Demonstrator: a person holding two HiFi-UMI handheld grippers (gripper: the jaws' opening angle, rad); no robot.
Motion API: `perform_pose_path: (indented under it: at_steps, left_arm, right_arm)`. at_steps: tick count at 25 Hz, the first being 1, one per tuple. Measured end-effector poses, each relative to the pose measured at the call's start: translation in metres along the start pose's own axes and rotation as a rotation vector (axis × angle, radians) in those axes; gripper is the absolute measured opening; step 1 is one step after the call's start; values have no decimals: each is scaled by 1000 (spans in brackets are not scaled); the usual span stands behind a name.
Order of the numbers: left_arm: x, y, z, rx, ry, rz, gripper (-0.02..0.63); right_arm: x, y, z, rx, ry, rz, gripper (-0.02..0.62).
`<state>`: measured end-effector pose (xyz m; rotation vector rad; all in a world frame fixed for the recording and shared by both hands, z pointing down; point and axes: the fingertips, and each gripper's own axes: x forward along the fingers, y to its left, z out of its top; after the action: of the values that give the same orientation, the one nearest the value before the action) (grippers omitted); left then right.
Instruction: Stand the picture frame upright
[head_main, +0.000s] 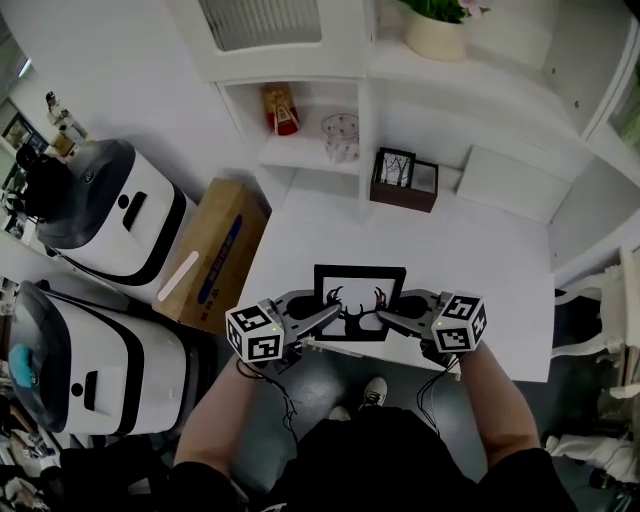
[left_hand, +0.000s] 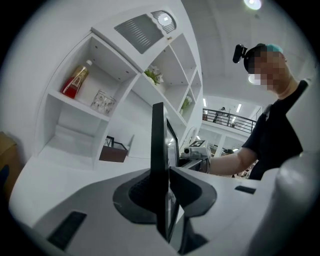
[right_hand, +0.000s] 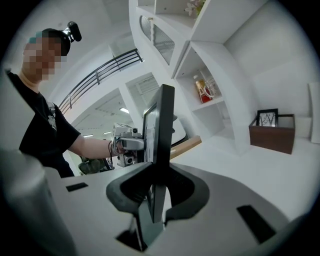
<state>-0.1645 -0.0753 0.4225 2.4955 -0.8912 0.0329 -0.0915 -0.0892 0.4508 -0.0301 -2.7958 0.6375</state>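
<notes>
A black picture frame (head_main: 360, 275) with a deer-antler print stands on edge near the front of the white table (head_main: 480, 260), between my two grippers. My left gripper (head_main: 330, 315) straddles the frame's left side. In the left gripper view the frame (left_hand: 158, 140) runs between the jaws of my left gripper (left_hand: 162, 185), and the pads look loose around it. My right gripper (head_main: 385, 316) is shut on the frame's right side. In the right gripper view the frame's edge (right_hand: 162, 125) sits pinched between the pads of my right gripper (right_hand: 156, 187).
A brown box (head_main: 405, 180) with a small framed picture stands at the table's back. The white shelf behind holds a red bottle (head_main: 282, 108) and a glass jar (head_main: 340, 135). A cardboard box (head_main: 215, 250) and white machines (head_main: 110, 210) stand at the left, and a white chair (head_main: 600, 310) at the right.
</notes>
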Motion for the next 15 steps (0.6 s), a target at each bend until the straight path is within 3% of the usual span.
perform_pose_path:
  at_steps: [8, 15]
  left_arm:
    - [19, 19, 5, -10, -4, 35, 87]
    - [28, 39, 13, -17, 18, 11, 86]
  right_arm:
    - [-3, -29, 5, -9, 21, 8, 74]
    - [2, -49, 14, -5, 17, -5, 74]
